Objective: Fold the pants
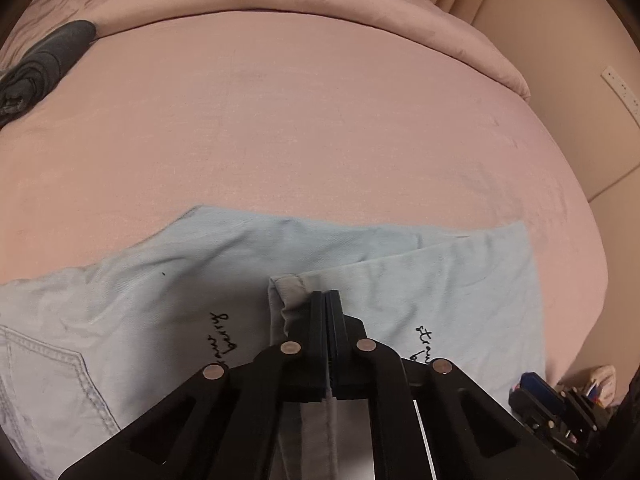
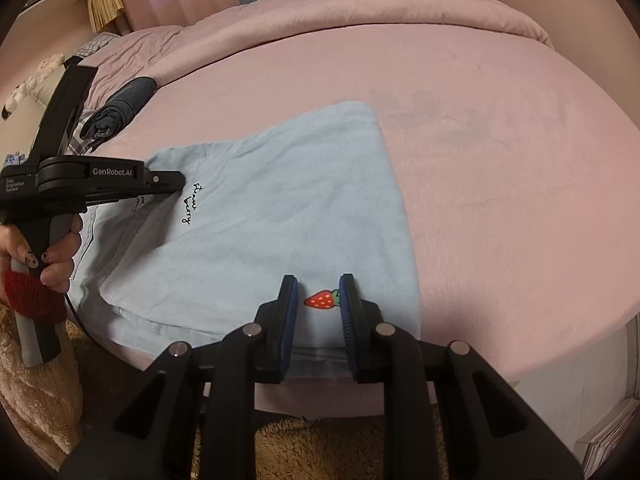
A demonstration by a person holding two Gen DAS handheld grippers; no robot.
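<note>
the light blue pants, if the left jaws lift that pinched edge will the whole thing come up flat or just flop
Probably flop: the light blue pants lie limp in soft folded layers, and the left gripper pinches only a hem. The layers will likely slide apart, since nothing pins them to the pink bed.

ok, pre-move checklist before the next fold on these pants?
1. Left claw shut on the pants hem: ok, fabric pinched between its fingers.
2. Right claw gripping: not ok, jaws open either side of the strawberry patch.
3. Pants lying flat: ok mostly, slight wrinkling near the left claw.
4. Bed beyond the pants free for the fold: ok.
5. Dark rolled garment out of the way: ok, apart from the pants.
6. Layers aligned underneath: cannot tell.
</note>
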